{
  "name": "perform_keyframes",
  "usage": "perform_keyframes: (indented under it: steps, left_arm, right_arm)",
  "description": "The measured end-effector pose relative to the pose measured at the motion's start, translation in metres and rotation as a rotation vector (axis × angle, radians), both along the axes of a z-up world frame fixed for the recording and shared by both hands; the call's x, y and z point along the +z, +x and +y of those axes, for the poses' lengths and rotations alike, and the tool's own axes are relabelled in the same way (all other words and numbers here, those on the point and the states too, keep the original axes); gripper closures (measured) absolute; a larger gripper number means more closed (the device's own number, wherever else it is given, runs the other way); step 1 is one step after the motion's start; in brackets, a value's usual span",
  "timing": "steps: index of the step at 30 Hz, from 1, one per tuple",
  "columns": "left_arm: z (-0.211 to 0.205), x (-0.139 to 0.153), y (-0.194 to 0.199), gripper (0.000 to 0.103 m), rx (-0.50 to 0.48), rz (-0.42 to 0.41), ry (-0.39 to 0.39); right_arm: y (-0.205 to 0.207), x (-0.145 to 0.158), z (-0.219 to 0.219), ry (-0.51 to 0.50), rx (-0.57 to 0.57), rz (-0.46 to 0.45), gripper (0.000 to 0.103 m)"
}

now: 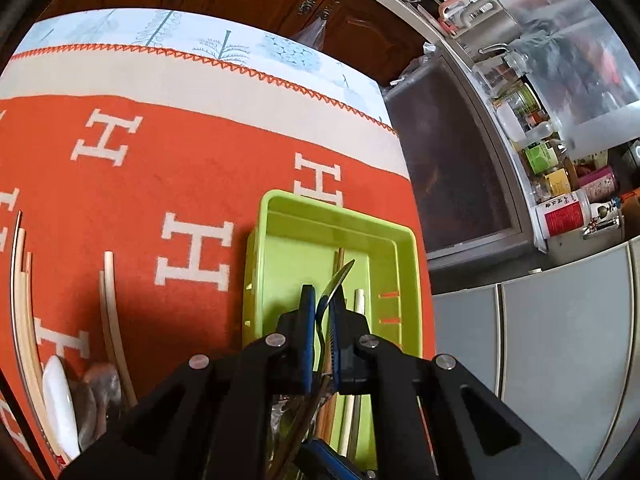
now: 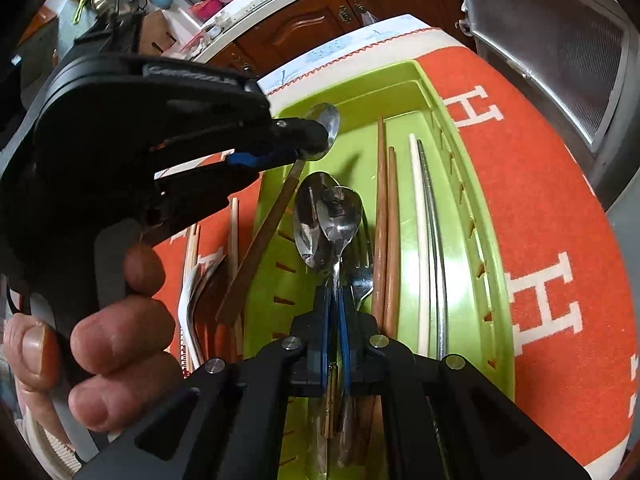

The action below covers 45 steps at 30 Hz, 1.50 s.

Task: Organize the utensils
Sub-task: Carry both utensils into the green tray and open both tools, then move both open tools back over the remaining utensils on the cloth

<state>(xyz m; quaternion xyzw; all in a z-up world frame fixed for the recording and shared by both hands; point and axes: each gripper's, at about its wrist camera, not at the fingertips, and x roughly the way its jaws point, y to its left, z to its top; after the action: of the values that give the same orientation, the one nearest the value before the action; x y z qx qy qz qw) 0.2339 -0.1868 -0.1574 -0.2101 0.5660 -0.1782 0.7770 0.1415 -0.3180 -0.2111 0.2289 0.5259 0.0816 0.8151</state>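
fingers (image 2: 325,144) around spoon (image 2: 276,216), bowl up

spoon handles (image 2: 334,412): hidden under gripper body | loose chopsticks (image 1: 22,300): cut by frame edge

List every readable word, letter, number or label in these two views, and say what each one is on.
"H": large white letters repeated across the orange cloth under the green tray, seen in both views.
Red-and-white canister on the counter: dark characters on its label, too small to read.
Green-labelled jar and yellow-labelled jar: print blurred, unreadable.
Nothing readable on the tray or the utensils.
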Motion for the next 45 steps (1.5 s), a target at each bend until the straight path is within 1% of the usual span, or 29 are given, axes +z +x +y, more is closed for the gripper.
perform_keyframes:
  steps: [3,4,6,8,9,10,16,20,23,24,25,27,31,32,33,34,36,40,45]
  left_arm:
    - [0.002,0.000,0.000,0.099,0.009,0.001,0.003]
    - [0.002,0.001,0.000,0.095,0.009,-0.003,0.010]
    - [0.005,0.004,0.000,0.092,0.008,-0.010,0.010]
    - [0.007,0.007,-0.002,0.089,0.013,-0.021,0.021]
    - [0.009,0.011,-0.002,0.082,0.014,-0.033,0.026]
    - [0.010,0.014,-0.003,0.080,0.014,-0.045,0.027]
    - [0.020,0.029,-0.005,0.080,0.003,-0.073,0.041]
    - [0.030,0.035,-0.011,0.079,-0.012,-0.079,0.086]
    - [0.041,0.039,-0.020,0.076,-0.040,-0.089,0.141]
    - [0.045,0.041,-0.024,0.071,-0.049,-0.093,0.152]
    - [0.049,0.042,-0.028,0.064,-0.060,-0.099,0.167]
    - [0.060,0.046,-0.039,0.059,-0.076,-0.118,0.207]
    - [0.086,0.052,-0.060,0.059,-0.091,-0.138,0.274]
    - [0.095,0.053,-0.065,0.058,-0.093,-0.137,0.277]
    - [0.105,0.054,-0.070,0.055,-0.093,-0.137,0.276]
    - [0.113,0.055,-0.075,0.050,-0.089,-0.137,0.276]
    - [0.132,0.058,-0.084,0.047,-0.070,-0.143,0.277]
    - [0.169,0.061,-0.099,0.047,-0.033,-0.146,0.282]
    - [0.198,0.061,-0.111,0.047,-0.016,-0.156,0.292]
  right_arm:
    - [-0.002,0.001,-0.001,0.019,0.012,-0.010,0.098]
    - [-0.002,0.001,-0.001,0.030,0.013,-0.016,0.097]
    - [-0.002,0.003,-0.003,0.052,0.014,-0.027,0.094]
    - [-0.001,0.005,-0.003,0.055,0.011,-0.039,0.087]
    - [0.000,0.006,-0.002,0.049,0.009,-0.043,0.087]
    - [0.000,0.007,-0.004,0.049,0.010,-0.046,0.086]
    - [-0.002,0.007,-0.004,0.058,0.022,-0.049,0.086]
    - [-0.002,0.010,-0.005,0.039,0.012,-0.050,0.086]
    - [-0.008,0.015,-0.006,0.019,0.011,-0.044,0.085]
    - [-0.009,0.016,-0.007,0.012,0.011,-0.043,0.085]
    - [-0.010,0.018,-0.005,0.008,0.012,-0.044,0.085]
    - [-0.013,0.023,-0.005,0.003,0.016,-0.046,0.085]
    - [-0.025,0.036,-0.004,-0.006,0.027,-0.059,0.085]
    - [-0.027,0.040,-0.002,-0.010,0.030,-0.063,0.085]
    - [-0.030,0.045,0.001,-0.013,0.031,-0.067,0.085]
    - [-0.032,0.049,0.004,-0.013,0.036,-0.072,0.085]
    - [-0.036,0.058,0.011,-0.009,0.050,-0.083,0.085]
    - [-0.043,0.076,0.034,-0.020,0.086,-0.103,0.085]
    - [-0.047,0.088,0.067,-0.025,0.130,-0.103,0.085]
